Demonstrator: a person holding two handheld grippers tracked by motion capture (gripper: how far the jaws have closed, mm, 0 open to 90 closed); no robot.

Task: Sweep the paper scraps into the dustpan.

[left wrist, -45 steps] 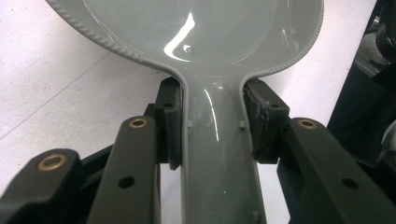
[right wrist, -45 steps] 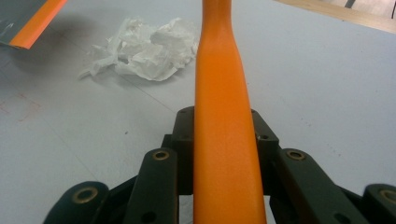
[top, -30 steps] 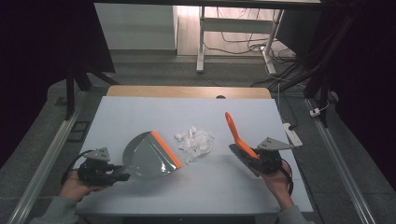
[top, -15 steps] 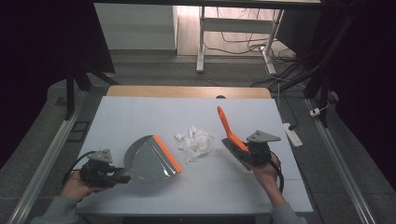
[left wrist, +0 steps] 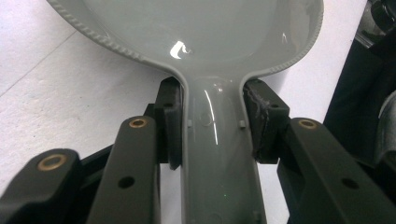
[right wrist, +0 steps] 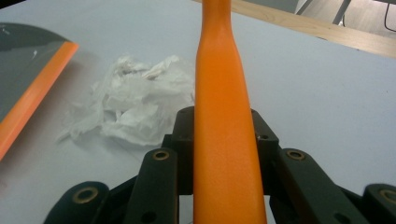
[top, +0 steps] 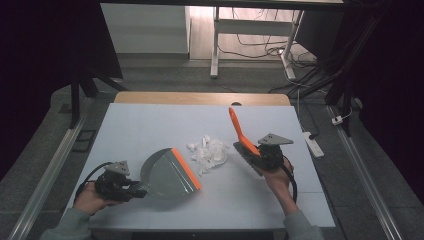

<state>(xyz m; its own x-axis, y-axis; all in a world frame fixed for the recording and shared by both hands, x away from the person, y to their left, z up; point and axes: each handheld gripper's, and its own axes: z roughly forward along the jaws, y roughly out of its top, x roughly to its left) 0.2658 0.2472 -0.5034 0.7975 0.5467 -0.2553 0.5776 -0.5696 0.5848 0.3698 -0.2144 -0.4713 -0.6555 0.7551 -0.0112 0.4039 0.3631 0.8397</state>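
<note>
A grey dustpan [top: 165, 172] with an orange front lip lies on the white table at the near left, lip toward the middle. My left gripper [top: 131, 189] is shut on its handle. In the left gripper view my left gripper [left wrist: 215, 121] has both pads [left wrist: 170, 121] pressed against the grey dustpan handle [left wrist: 217, 154]. A pile of crumpled white paper [top: 209, 152] lies just right of the lip. My right gripper [top: 260, 156] is shut on a brush whose orange handle [top: 239, 131] slants up and away. In the right gripper view my right gripper [right wrist: 224, 130] clamps the orange handle [right wrist: 224, 93], with the paper [right wrist: 135, 107] at its left.
The table's wooden far edge [top: 200, 97] runs across the back. A white power strip [top: 312, 145] lies on the floor off the right edge. Metal rails flank the table, and a desk frame with cables stands behind it.
My right gripper has carried the brush leftward, closer to the paper pile. The left gripper and dustpan have barely shifted.
</note>
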